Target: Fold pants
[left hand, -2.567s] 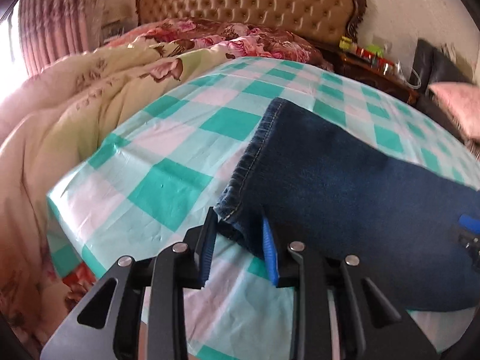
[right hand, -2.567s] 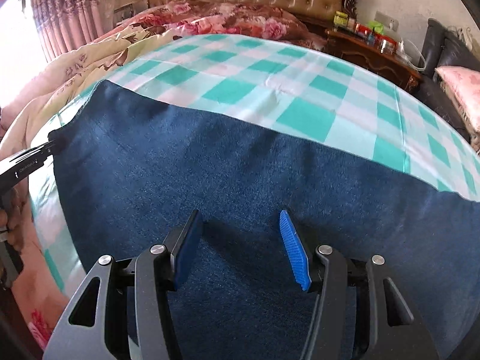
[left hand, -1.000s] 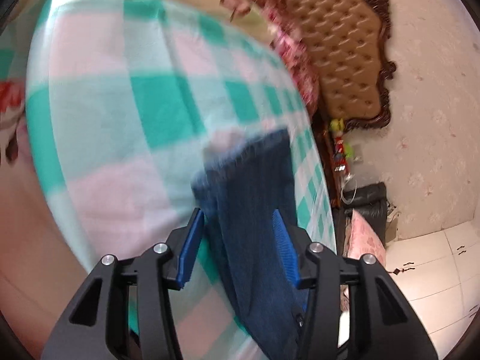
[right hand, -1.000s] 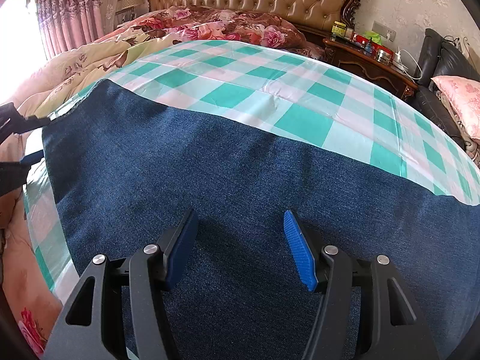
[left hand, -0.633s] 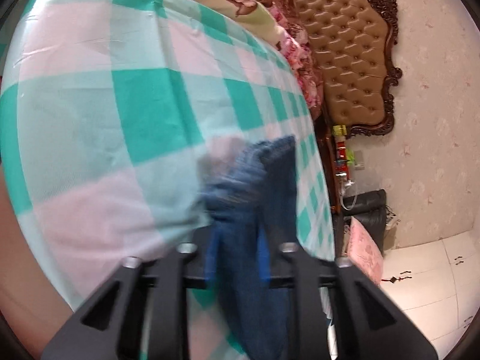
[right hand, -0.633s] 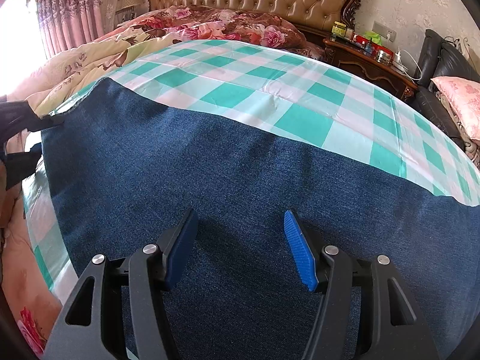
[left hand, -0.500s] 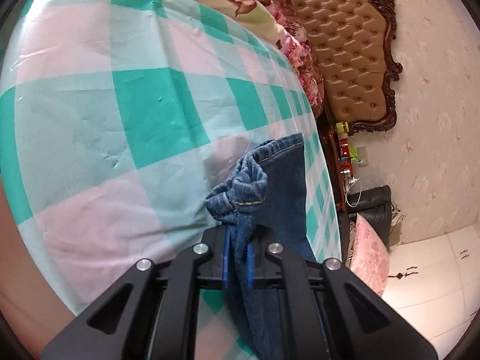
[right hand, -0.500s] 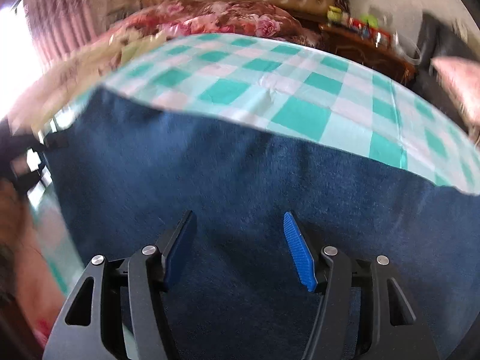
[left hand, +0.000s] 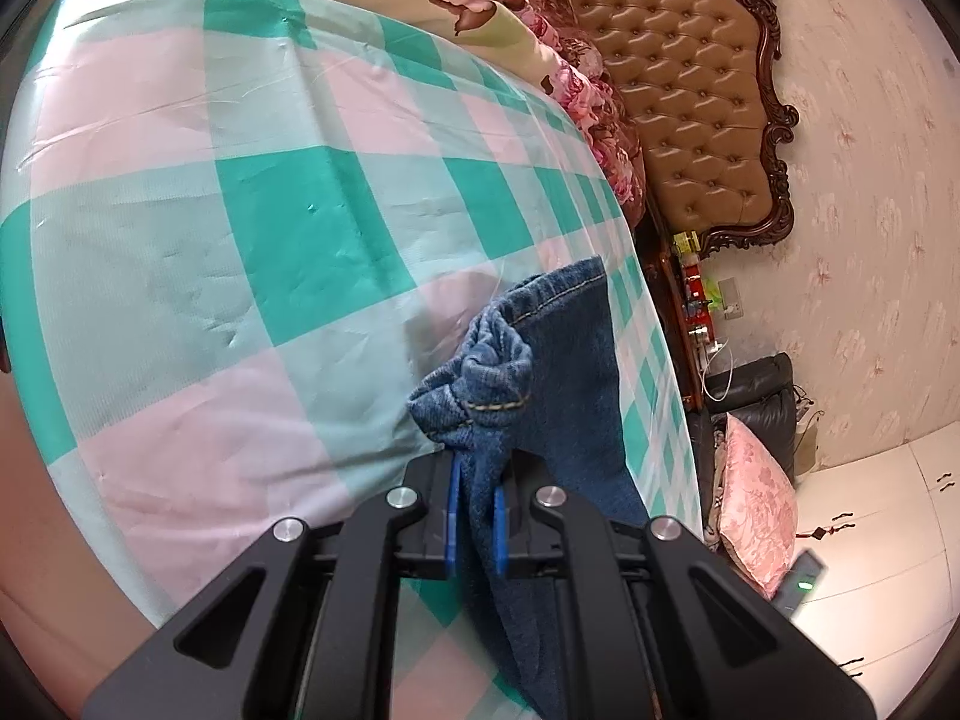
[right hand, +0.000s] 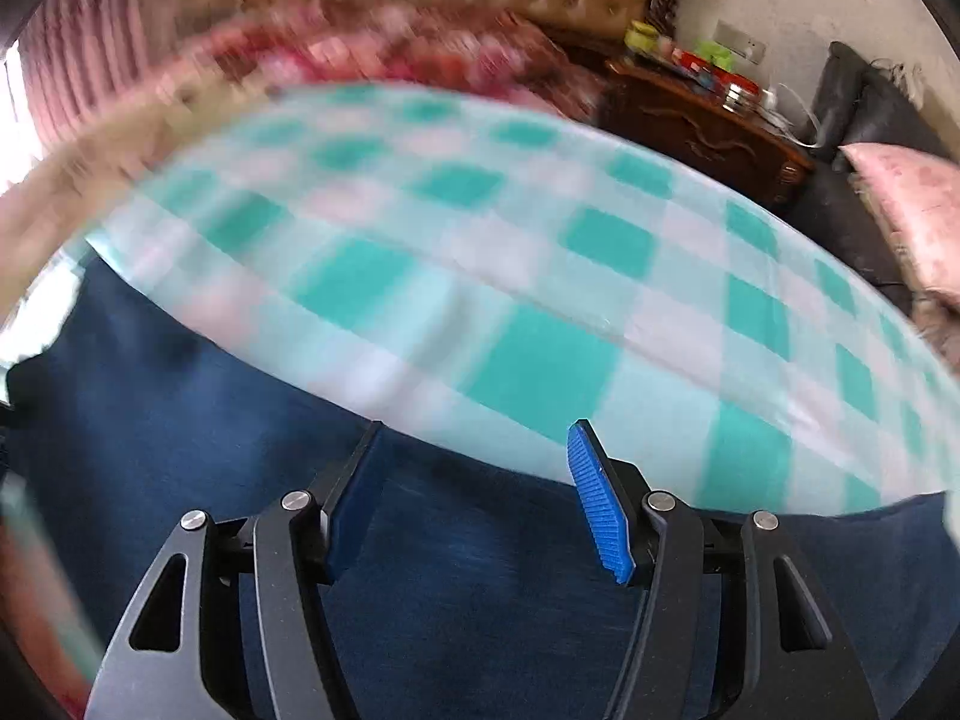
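2 grippers were in my views, 1 per hand. My left gripper [left hand: 474, 516] had its blue pads [left hand: 454, 510] pinched nearly together on a bunched hem of the jeans [left hand: 558, 372], so it was clamped on denim. Beyond the pads the hem crumpled into a knot with its yellow stitching showing, and the rest of that leg ran away from the gripper along the right edge of the bed. Under it lay the checked sheet [left hand: 240, 252], teal and pink squares, with a few creases near its far left corner.

My right gripper [right hand: 480, 480] stood with its jaws wide apart and nothing between them. 1 blue ribbed pad [right hand: 597, 504] showed clearly on the right finger; the left one was in shadow. It sat over the jeans [right hand: 468, 588], which in that view spread flat across the near edge of the bed from left to right, and its fingertips reached about to the far edge of the denim, where the sheet [right hand: 540, 360] began. That view was smeared with motion blur, worst on the left, so I could not tell whether the fingers touched the cloth.

At the head of the bed stood a tufted brown headboard [left hand: 690, 108] with a floral quilt [left hand: 510, 6] heaped against it. Beside the bed on the right were a dark wooden nightstand [right hand: 708, 126] with small items on top that I could not make out, and a pink cushion [left hand: 756, 510].
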Demonstrator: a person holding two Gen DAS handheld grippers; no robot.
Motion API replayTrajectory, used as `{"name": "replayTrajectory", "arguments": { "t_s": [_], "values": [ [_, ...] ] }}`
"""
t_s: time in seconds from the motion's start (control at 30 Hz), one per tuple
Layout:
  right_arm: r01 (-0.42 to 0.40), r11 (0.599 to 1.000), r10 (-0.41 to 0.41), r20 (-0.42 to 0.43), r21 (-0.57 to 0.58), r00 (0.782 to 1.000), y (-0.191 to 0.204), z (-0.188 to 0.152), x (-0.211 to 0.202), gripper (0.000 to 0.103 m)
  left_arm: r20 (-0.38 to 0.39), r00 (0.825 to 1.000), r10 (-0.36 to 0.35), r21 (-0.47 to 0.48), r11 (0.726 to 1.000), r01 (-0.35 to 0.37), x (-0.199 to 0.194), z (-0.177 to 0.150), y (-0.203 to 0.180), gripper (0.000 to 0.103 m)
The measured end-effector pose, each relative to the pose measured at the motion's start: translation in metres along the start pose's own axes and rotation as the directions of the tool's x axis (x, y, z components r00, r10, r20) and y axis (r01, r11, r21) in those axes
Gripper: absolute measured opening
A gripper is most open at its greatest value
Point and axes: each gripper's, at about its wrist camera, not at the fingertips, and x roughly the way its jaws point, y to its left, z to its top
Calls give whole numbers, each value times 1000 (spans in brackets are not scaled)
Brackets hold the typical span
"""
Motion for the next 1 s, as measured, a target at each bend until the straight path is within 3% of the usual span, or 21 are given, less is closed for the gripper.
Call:
{"name": "replayTrajectory", "arguments": {
  "t_s": [0.07, 0.13, 0.23, 0.37, 0.47, 0.53, 0.6, 0.63, 0.73, 0.77, 0.8, 0.83, 0.87, 0.97, 1.0],
  "values": [
    [-1, 997, 0, -11, -79, 1000, 18, 2, 5, 59, 1, 1000, 2, 5, 1000, -2, 0, 0, 0, 8],
    [-20, 996, 12, -89, -89, 996, 23, 3, 26, 60, 1, 1000, 2, 6, 1000, -2, 0, 0, -2, 8],
    [-25, 1000, 24, -110, -12, 994, 6, 9, 30, 73, 0, 1000, 2, 2, 1000, -2, 0, 0, -3, 8],
    [-101, 989, 109, -77, 104, 991, -31, -3, -8, 74, 7, 1000, 29, 21, 999, -29, 0, 0, -8, 8],
    [-76, 981, 100, -128, 176, 987, -63, -35, -28, 74, 36, 996, 84, 94, 992, -87, -7, -4, -26, 8],
    [-82, 967, 119, -144, 241, 982, -87, -57, -41, 74, 91, 982, 164, 217, 959, -180, -15, -13, -56, 8],
    [-103, 941, 154, -135, 323, 979, -114, -83, -61, 74, 168, 960, 224, 360, 893, -271, -26, -28, -95, 8],
    [-119, 923, 176, -127, 367, 976, -126, -93, -69, 74, 226, 942, 248, 455, 828, -327, -31, -42, -122, 8],
    [-175, 845, 257, -98, 506, 961, -171, -121, -94, 74, 392, 888, 239, 676, 581, -454, -40, -99, -200, 8],
    [-180, 831, 263, -86, 527, 961, -180, -125, -100, 75, 441, 875, 198, 749, 457, -480, -40, -133, -231, 8],
    [-183, 817, 264, -73, 546, 962, -190, -129, -107, 75, 467, 869, 165, 788, 367, -493, -38, -161, -250, 8],
    [-195, 795, 270, -47, 575, 962, -204, -134, -118, 76, 483, 867, 120, 829, 256, -497, -33, -198, -270, 8],
    [-208, 777, 279, -30, 594, 960, -213, -138, -125, 76, 484, 871, 85, 855, 165, -491, -26, -232, -283, 8],
    [-215, 735, 277, 5, 644, 961, -237, -153, -140, 77, 443, 896, 20, 896, -51, -441, -1, -332, -288, 8],
    [-211, 723, 273, 9, 658, 962, -245, -159, -143, 77, 414, 910, -1, 899, -154, -410, 13, -375, -279, 8]
  ]
}}
